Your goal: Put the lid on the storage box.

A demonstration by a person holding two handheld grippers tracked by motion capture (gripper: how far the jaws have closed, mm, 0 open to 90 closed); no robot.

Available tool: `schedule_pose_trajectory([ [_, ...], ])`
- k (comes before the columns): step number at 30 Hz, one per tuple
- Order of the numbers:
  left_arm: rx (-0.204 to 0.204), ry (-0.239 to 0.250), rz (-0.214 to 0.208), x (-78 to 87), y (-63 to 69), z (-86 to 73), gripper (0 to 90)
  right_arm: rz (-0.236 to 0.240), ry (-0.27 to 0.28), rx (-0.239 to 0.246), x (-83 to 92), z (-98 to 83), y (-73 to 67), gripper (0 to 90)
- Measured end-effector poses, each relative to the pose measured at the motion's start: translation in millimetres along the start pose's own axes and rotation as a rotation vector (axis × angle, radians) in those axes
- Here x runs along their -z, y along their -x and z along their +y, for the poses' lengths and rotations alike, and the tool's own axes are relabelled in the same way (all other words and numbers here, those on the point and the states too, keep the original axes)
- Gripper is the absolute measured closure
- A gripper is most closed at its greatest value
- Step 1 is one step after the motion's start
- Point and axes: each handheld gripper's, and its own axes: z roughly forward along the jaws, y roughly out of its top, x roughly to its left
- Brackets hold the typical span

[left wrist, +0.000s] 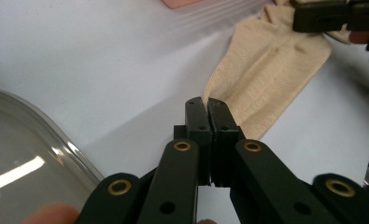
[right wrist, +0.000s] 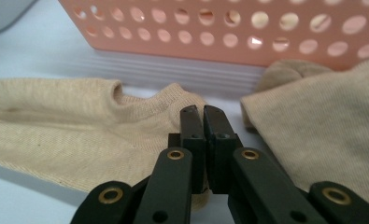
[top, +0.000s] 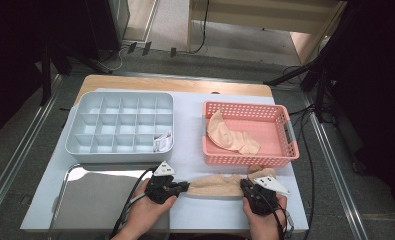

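Beige sock (top: 212, 186) pinched by both closed tools (top: 184, 187) (top: 246, 186).

White-covered table (top: 190, 150), grey divided organiser (top: 120, 125), pink basket (top: 247, 157), metal tray (top: 92, 192), beige sock (top: 215, 186)

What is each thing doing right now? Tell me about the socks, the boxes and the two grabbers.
beige sock: flat on the table, stretched between both grippers
left gripper: jaws shut on the sock's end
right gripper: jaws shut on the sock's opening edge
pink basket: holds crumpled beige socks
grey divided box: one white item in a corner compartment
metal tray: lying flat
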Motion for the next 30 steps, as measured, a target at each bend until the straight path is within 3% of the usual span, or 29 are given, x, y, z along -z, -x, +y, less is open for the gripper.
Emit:
schedule_pose_trajectory([
  [2,-0.007,0.021,-0.012,0.0,1.6,0.4,89.8,0.025,0.004,0.001,-1.1,-1.7,-0.8,88.8],
  [4,-0.027,0.024,-0.009,-0.1,4.1,0.7,86.3,0.062,0.044,0.007,2.2,-0.9,-2.5,85.1],
  [7,-0.019,0.023,-0.013,-1.2,3.6,0.7,73.2,0.085,0.119,-0.025,8.9,2.7,5.2,66.5],
  [8,-0.017,0.019,-0.008,-1.3,3.7,0.6,69.7,0.085,0.132,-0.040,11.5,3.6,8.4,66.5],
  [13,-0.006,0.042,-0.017,4.4,2.7,1.9,61.4,-0.014,0.227,-0.111,36.6,7.5,38.8,64.7],
  [18,-0.005,0.058,-0.032,8.1,1.7,1.1,58.7,-0.037,0.202,-0.120,39.0,4.3,56.7,61.3],
  [23,-0.011,0.061,-0.034,8.8,1.8,0.7,57.9,-0.080,0.152,-0.080,26.1,3.0,55.0,48.4],
  [27,-0.011,0.058,-0.038,8.7,1.8,0.0,57.6,-0.161,0.101,-0.071,16.7,2.0,54.3,41.1],
  [30,-0.011,0.060,-0.038,10.0,0.9,-0.5,57.5,-0.158,0.107,-0.081,22.1,1.3,56.3,40.4],
])
